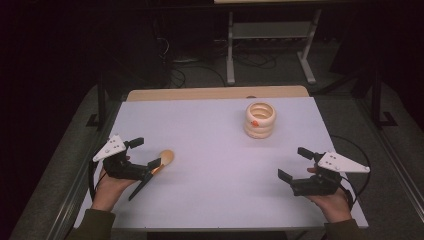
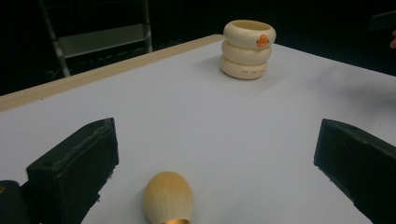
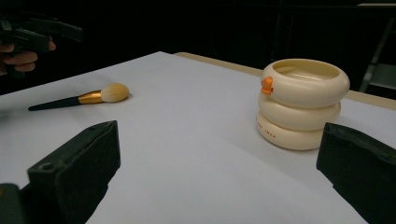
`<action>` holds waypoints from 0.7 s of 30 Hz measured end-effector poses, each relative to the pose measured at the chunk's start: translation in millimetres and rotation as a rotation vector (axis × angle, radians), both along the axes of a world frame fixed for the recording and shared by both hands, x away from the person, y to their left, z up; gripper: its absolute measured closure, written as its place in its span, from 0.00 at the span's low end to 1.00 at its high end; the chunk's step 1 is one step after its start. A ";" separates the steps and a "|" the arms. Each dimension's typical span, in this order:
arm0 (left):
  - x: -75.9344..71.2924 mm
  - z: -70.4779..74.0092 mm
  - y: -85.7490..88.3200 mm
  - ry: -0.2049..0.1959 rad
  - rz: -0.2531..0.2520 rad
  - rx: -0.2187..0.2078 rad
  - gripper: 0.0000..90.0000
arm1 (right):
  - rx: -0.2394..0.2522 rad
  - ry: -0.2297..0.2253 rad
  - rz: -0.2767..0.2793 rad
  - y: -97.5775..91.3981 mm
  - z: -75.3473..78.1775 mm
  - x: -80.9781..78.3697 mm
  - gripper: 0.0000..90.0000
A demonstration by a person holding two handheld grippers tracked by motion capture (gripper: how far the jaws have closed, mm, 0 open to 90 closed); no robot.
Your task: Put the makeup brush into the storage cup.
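So the makeup brush [image 1: 154,169] is lying flat on the white tabletop [image 1: 215,165], over on the person's left side, fluffy head pointing toward the middle and the dark handle angled back toward the near edge. The left claw [image 1: 145,152] is spread wide right over it, not pinching anything. In the left gripper view the bristle head [image 2: 168,196] sits between the two black jaws with daylight on both sides, so I'd guess it's lined up for a grab around the gold ferrule (better bite there than on soft bristles).

The cream holder [image 1: 260,120] that looks like three stacked rings with a little orange duck bill sits upright at the far right, well apart from the brush. My read is that's where the brush is meant to go, opening facing up.

The right claw [image 1: 294,163] is also released, empty, parked low on the near right, aimed roughly at the holder [image 3: 303,102]. Probably there to steady it if needed.
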State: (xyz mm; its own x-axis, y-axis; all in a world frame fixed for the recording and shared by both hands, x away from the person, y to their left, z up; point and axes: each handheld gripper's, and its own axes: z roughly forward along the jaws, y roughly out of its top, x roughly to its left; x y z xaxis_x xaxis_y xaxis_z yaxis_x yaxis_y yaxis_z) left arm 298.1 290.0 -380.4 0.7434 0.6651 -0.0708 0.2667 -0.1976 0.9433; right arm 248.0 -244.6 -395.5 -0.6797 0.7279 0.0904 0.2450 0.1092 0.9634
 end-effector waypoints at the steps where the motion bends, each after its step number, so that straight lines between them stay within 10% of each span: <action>1: 0.5 0.7 -0.7 -0.002 -0.002 0.000 0.00 | -0.001 0.000 0.000 -0.1 0.0 -0.1 0.00; 21: 14.2 9.8 -2.6 -0.029 -0.002 -0.011 0.00 | 0.005 0.001 -0.009 -1.1 0.9 -0.7 0.00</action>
